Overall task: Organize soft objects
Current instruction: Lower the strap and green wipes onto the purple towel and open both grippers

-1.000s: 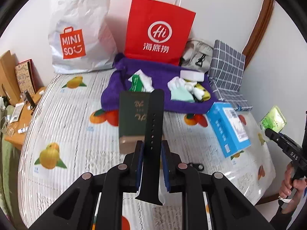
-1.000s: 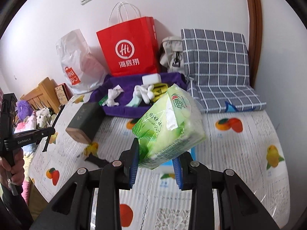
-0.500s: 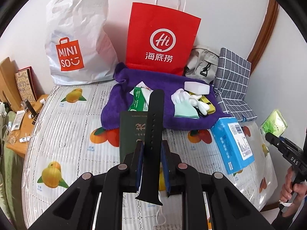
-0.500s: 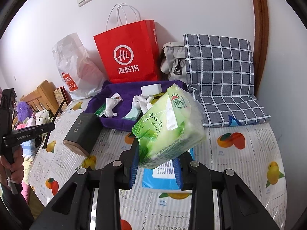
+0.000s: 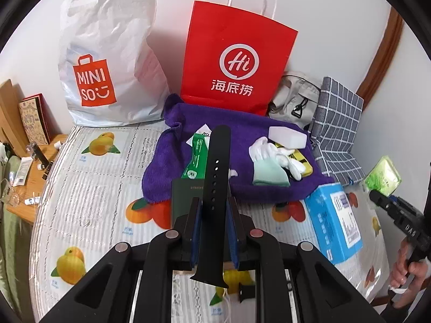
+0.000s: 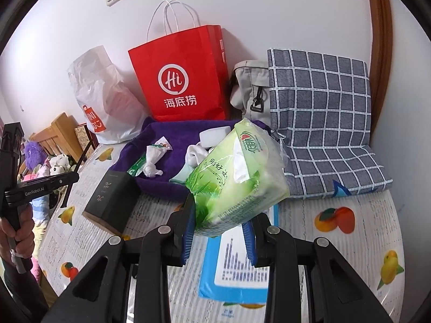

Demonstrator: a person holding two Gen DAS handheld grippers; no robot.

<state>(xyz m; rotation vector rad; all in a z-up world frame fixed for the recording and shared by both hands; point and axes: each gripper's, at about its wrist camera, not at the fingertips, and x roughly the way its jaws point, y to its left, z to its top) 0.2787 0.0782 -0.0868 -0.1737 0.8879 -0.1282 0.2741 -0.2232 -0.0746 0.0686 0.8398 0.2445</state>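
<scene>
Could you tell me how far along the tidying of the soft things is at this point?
Partly done: gloves and a sponge already lie on the purple towel. In hand: left gripper grips a black strap, right gripper a tissue pack. Neither is placed yet.

Right hand-held gripper [image 6: 218, 231]: blue-padded jaws closed on a green tissue pack [image 6: 237, 180], lifted above the bed.
Tissue pack: tilted, its top leaning toward 1 o'clock.
Below the pack: blue box [image 6: 237, 271] flat on the fruit-print bed cover [image 6: 350, 242].
10 o'clock: dark green box [image 6: 111, 202] on the bed, touching the edge of the purple towel [image 6: 172, 140].
On the towel: white eraser-like block [image 6: 214, 136], white socks [image 6: 194, 156], green sachet [image 6: 137, 165], crumpled white wrapper [image 6: 155, 160].
12 o'clock: red paper bag [image 6: 180, 80] against the wall.
11 o'clock: white Miniso bag [image 6: 105, 99].
1 o'clock: grey bag [image 6: 250, 91], checked pillow [image 6: 320, 107].
9 o'clock: left hand-held gripper [image 6: 67, 177], gripped by a hand [image 6: 18, 231].
</scene>
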